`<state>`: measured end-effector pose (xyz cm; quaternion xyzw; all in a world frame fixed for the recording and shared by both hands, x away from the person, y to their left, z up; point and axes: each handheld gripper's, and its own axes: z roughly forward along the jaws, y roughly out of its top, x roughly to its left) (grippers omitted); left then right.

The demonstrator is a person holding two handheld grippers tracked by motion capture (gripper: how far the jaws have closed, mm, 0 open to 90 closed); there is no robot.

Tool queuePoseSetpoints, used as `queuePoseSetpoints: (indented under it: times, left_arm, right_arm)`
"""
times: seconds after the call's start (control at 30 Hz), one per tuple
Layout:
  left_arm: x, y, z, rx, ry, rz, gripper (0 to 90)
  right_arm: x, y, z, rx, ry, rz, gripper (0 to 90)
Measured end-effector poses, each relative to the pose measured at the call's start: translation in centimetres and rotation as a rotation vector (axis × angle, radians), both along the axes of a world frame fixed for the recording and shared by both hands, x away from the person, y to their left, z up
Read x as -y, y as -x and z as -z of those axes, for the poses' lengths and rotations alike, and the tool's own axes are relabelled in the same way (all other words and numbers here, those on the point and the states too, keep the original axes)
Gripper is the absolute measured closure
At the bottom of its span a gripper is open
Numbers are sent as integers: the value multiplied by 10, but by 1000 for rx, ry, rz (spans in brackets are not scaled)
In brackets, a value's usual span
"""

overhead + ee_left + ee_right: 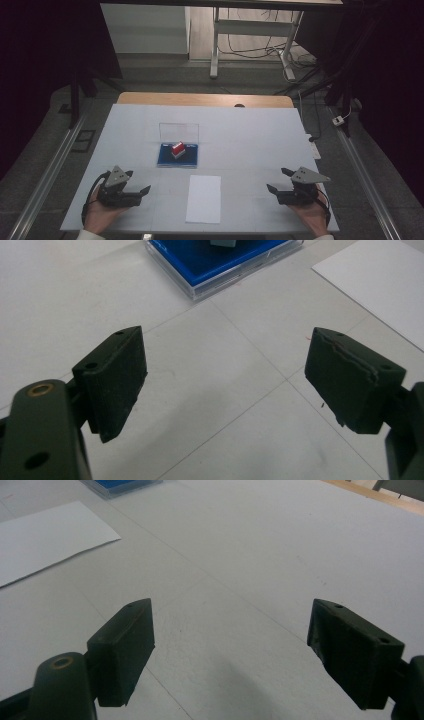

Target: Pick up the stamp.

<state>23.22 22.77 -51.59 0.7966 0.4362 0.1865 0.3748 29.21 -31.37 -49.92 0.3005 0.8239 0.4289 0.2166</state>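
My left claw (141,186) sits low over the counter (250,135) near its front left corner, jaws spread wide apart with nothing between them; in the left gripper view only bare white surface shows in the gap. My right claw (278,181) mirrors it near the front right corner, jaws equally parted and empty. Between the two claws, well apart from each, I see a white sheet of paper (204,198) lying flat near the front edge. Just beyond the paper, toward the middle of the counter, lies an open clear case with a blue tray (165,159), its transparent lid (179,131) standing upright at the back. A small red and white block (178,149) rests on the blue tray. Neither claw touches the case or the paper.
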Motion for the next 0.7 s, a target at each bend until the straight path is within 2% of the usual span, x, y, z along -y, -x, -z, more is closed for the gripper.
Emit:
queuePoseSetpoints:
  times: [0.23,0.7]
  left_arm:
    - [1,1,-1,5,-3,10,179]
    - [1,1,-2,14,-5,15,186]
  right_arm:
    - [0,1,2,3,20,-6,196]
    - [0,3,3,20,19,-15,232]
